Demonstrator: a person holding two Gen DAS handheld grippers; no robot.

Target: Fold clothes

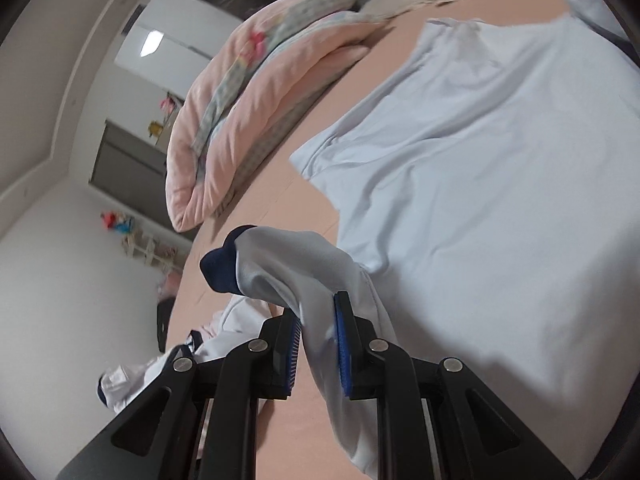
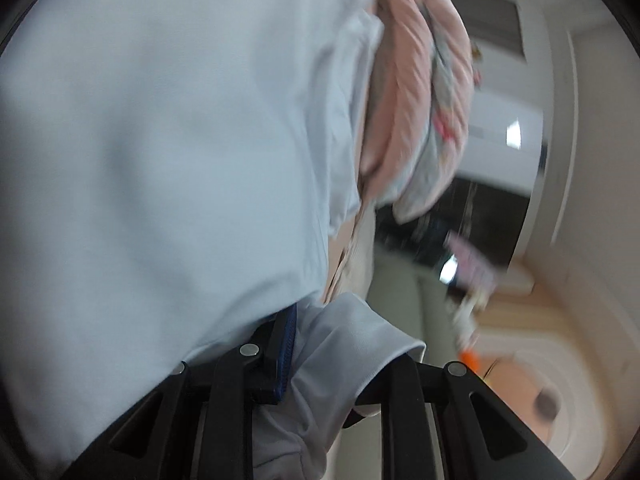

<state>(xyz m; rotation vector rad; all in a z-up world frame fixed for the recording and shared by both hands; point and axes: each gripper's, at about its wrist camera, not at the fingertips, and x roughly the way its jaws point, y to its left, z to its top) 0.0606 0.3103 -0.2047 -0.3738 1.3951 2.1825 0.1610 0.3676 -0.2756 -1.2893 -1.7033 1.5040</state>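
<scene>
L gripper [image 1: 316,320] & R gripper [image 2: 320,344] each pinch white shirt [image 1: 480,160] fabric, bunched betw pads.

White cloth [image 2: 344,364] hides the right tongs' [image 2: 320,360] far finger; background smeared.

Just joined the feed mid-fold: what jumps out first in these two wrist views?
A pale blue garment spread over the pink bed surface dominates both views. The left gripper is shut on its navy-cuffed sleeve at bottom centre; the right gripper pinches another fold of it. A rolled pink quilt lies along the bed's far edge.
</scene>
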